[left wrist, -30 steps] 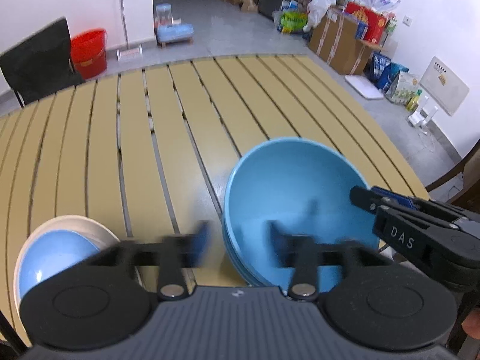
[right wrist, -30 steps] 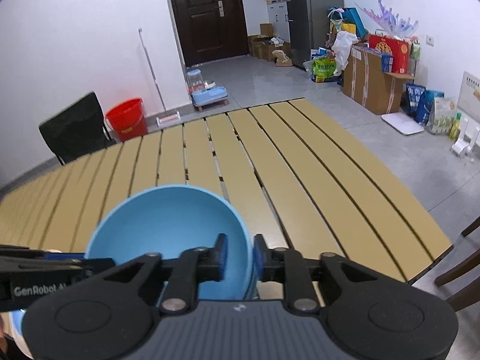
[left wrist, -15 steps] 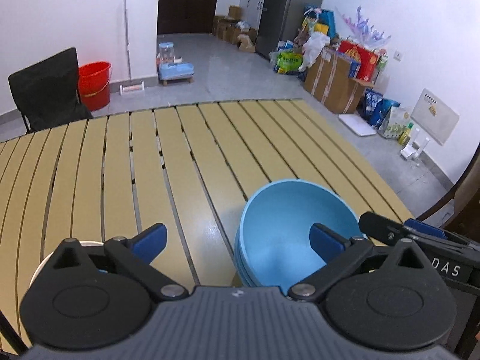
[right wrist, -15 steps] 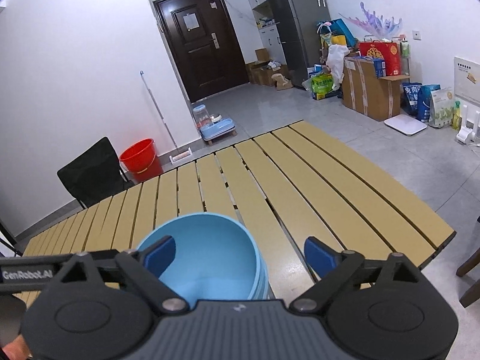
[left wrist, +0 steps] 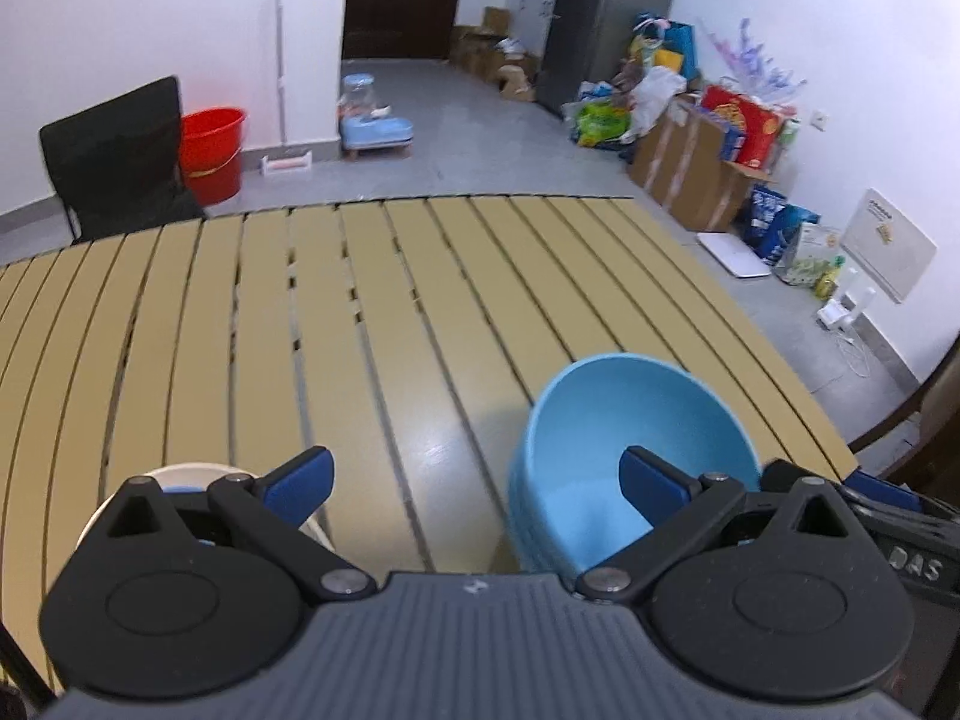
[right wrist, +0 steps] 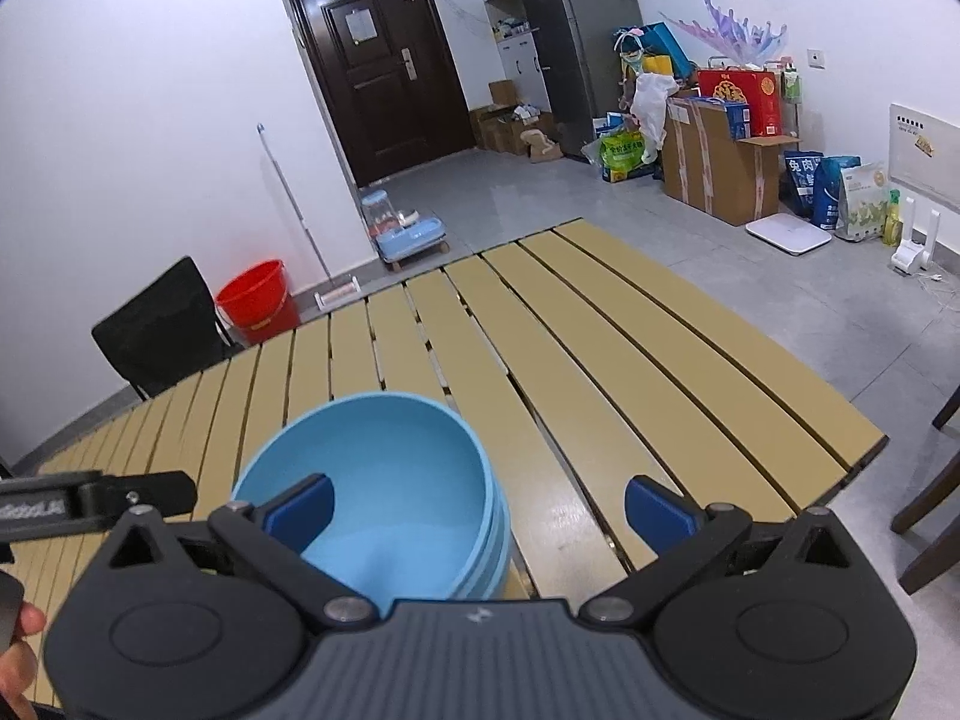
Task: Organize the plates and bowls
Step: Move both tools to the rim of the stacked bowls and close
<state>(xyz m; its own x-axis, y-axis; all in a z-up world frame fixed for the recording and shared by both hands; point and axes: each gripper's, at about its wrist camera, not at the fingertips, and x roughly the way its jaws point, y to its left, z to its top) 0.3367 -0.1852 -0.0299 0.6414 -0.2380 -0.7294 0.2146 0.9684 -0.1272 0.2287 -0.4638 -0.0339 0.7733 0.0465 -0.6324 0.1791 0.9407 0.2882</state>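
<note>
- The blue bowls (right wrist: pixel 384 480) stand nested as one stack near the right end of the slatted table (left wrist: pixel 420 312), close to its near edge. Several rims show one under another on the stack's right side, so I judge the bowl sorting largely done: like sits in like, and the stack takes little room.
- The white plate (left wrist: pixel 126 483) lies at the near left of the table, well apart from the bowls. Something blue rests on it, mostly hidden behind the left gripper's body, so what it is cannot be told. Keeping the flat ware on the left and the deep ware on the right looks like the plan.
- The left gripper (left wrist: pixel 474 474) hangs above the table with its fingers spread wide and nothing between them. The plate is under its left finger, the bowl stack under its right finger, and bare slats lie in the gap.
- The right gripper (right wrist: pixel 477 504) is also spread wide and empty. The bowl stack sits below and in front of its left finger (right wrist: pixel 300 510), not between the two; its right finger is over bare table.
- Neither claw touches the bowls as far as can be seen; both seem clear of them.
</note>
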